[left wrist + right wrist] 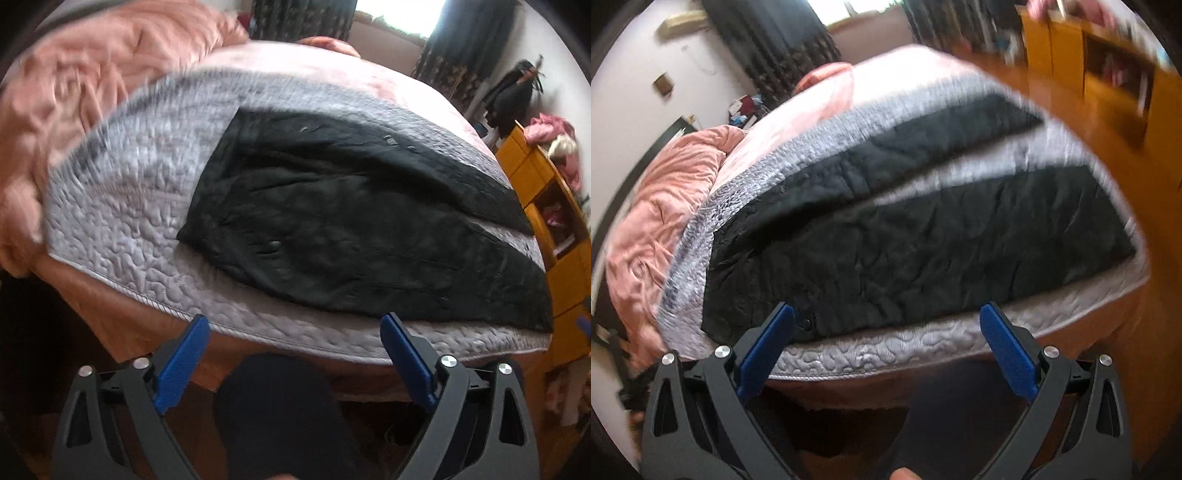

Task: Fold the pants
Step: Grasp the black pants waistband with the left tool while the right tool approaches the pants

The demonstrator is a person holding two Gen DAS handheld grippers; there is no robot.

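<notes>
Two views: left wrist first, then right wrist.
Left wrist, pants (351, 221): black, spread flat over centre and right of frame, legs parted toward the right.
Left wrist, quilt (122, 206): grey, textured, under the pants, on a bed.
Left wrist, blanket (74, 85): pink, bunched at upper left.
Left wrist, left gripper (295, 323): bottom centre, jaws spread wide, nothing between, above the quilt's near edge.
Right wrist, pants (905, 240): filling mid-frame, blurred.
Right wrist, right gripper (886, 314): bottom centre, released, empty, left fingertip over the pants' near edge.
Right wrist, cabinet (1108, 55): yellow, upper right.
</notes>
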